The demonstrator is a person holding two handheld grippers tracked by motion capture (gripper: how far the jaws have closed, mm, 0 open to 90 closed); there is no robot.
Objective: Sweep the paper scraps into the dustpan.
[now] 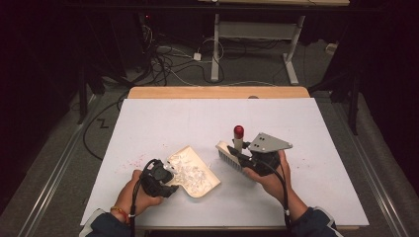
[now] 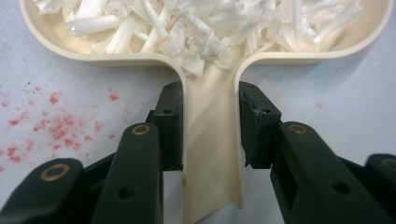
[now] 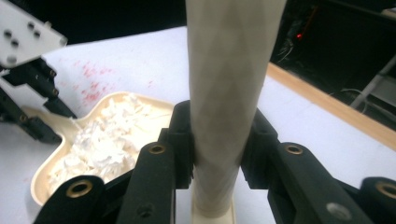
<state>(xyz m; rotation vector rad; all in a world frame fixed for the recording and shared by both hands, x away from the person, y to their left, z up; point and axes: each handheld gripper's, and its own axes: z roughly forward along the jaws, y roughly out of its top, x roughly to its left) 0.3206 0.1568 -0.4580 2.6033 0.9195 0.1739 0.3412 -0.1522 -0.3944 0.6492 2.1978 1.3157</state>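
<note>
A cream dustpan (image 1: 207, 183) lies on the white table near its front edge, heaped with white paper shreds (image 1: 187, 170). My left gripper (image 1: 167, 180) is shut on the dustpan's handle (image 2: 212, 140), with a black pad pressed to each side, and the shreds (image 2: 196, 28) are piled just beyond it. To the right, my right gripper (image 1: 240, 154) is shut on the cream handle (image 3: 226, 93) of a hand brush (image 1: 229, 155) with a red tip (image 1: 238, 131). The brush bristles rest on the table a short way right of the dustpan (image 3: 51, 172).
Faint pink specks (image 1: 133, 162) dot the white table top (image 1: 212, 118) left of the dustpan. A wooden edge (image 1: 217, 92) runs along the far side. Cables and desk legs (image 1: 216, 44) lie on the dark floor beyond.
</note>
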